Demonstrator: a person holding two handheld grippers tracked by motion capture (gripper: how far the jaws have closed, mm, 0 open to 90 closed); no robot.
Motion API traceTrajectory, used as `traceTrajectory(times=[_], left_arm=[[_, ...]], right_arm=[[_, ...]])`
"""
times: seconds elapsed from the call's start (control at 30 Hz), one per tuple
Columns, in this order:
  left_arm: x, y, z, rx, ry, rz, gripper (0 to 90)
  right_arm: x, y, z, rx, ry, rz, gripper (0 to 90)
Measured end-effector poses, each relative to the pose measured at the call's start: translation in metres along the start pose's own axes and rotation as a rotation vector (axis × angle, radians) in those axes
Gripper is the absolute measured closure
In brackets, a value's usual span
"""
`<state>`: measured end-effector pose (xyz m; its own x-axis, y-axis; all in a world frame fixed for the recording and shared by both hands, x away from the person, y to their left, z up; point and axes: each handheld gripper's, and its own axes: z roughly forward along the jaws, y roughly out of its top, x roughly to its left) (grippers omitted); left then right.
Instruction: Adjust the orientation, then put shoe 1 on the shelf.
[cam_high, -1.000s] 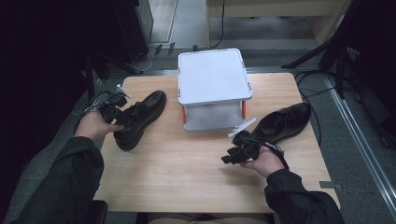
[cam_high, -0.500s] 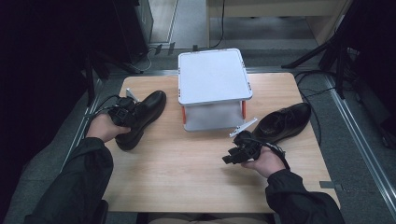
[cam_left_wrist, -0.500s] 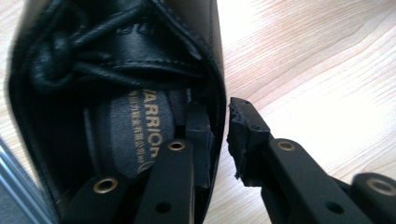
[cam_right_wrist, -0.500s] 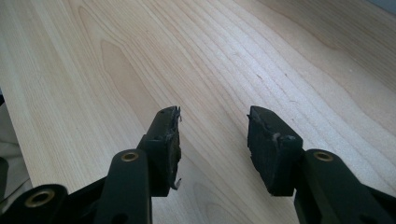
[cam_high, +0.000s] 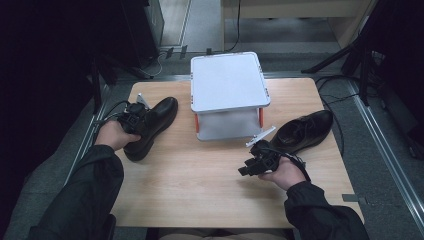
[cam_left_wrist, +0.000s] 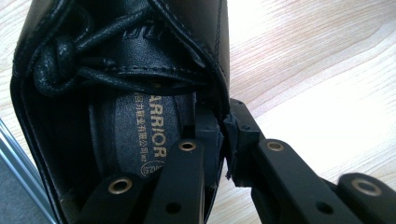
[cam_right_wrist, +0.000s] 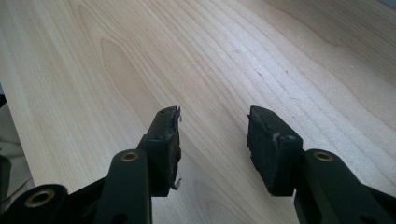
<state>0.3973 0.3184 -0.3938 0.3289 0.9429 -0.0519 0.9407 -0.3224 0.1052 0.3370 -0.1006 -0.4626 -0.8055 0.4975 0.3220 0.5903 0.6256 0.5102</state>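
At the left side of the wooden surface (cam_high: 200, 185), my left gripper (cam_high: 134, 118) has just been closing and now pinches the side wall of the black lace-up shoe (cam_high: 150, 127) at its opening. Seen from the left gripper view, one jaw sits inside the shoe (cam_left_wrist: 140, 93) over the printed insole, the other outside against the leather, with the collar edge clamped between the pads. That shoe lies on the surface with its toe toward the far edge, just left of the white lidded box (cam_high: 227, 92) standing at the middle of the far side.

My right gripper (cam_high: 252, 165) hovers low near the front right of the surface, jaws spread apart with nothing between them; the right gripper view gives bare wood grain between the two worn pads (cam_right_wrist: 166, 135). The second black shoe (cam_high: 305, 131) lies just beyond my right hand (cam_high: 285, 172), to the right of the box, apart from the gripper.
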Motion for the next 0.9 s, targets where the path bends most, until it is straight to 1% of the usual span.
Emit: traceTrajectory(times=[0.13, 0.2, 0.27, 0.4, 0.5, 0.57, 0.67, 0.73, 0.77, 0.8, 0.9], left_arm=[[-0.002, 0.004, -0.001, 0.006, -0.004, -0.009, 85.3], [-0.004, 0.007, -0.002, 0.008, -0.011, -0.022, 85.5], [-0.007, 0.011, -0.002, 0.015, -0.012, -0.024, 85.6], [-0.014, 0.022, -0.004, 0.01, -0.017, -0.048, 85.6], [-0.018, 0.031, -0.004, 0.016, -0.025, -0.073, 85.5], [-0.021, 0.037, -0.004, 0.018, -0.034, -0.114, 85.3], [-0.023, 0.044, -0.004, -0.001, -0.057, -0.162, 85.1], [-0.024, 0.048, -0.003, 0.002, -0.065, -0.176, 84.8], [-0.025, 0.05, -0.003, -0.003, -0.063, -0.176, 84.7], [-0.026, 0.051, -0.002, 0.0, -0.069, -0.187, 84.4], [-0.028, 0.055, -0.001, -0.003, -0.067, -0.187, 83.9]], right_arm=[[0.0, -0.001, 0.0, 0.001, 0.003, -0.001, 54.6], [0.0, -0.001, -0.001, 0.002, 0.002, 0.002, 54.6], [-0.001, -0.001, -0.001, 0.001, 0.001, 0.005, 54.6], [-0.001, -0.001, -0.002, -0.002, 0.002, 0.005, 54.7], [-0.001, -0.001, -0.002, 0.001, 0.002, 0.005, 54.6], [-0.001, -0.001, -0.002, 0.002, 0.003, 0.004, 54.6], [-0.001, -0.001, -0.002, 0.001, 0.004, 0.004, 54.6], [-0.001, -0.001, -0.003, 0.002, 0.006, 0.005, 54.6], [-0.001, -0.002, -0.003, 0.001, 0.005, 0.003, 54.6], [-0.001, -0.002, -0.003, 0.001, 0.005, 0.004, 54.6], [-0.001, -0.002, -0.003, 0.001, 0.005, 0.008, 54.6]])
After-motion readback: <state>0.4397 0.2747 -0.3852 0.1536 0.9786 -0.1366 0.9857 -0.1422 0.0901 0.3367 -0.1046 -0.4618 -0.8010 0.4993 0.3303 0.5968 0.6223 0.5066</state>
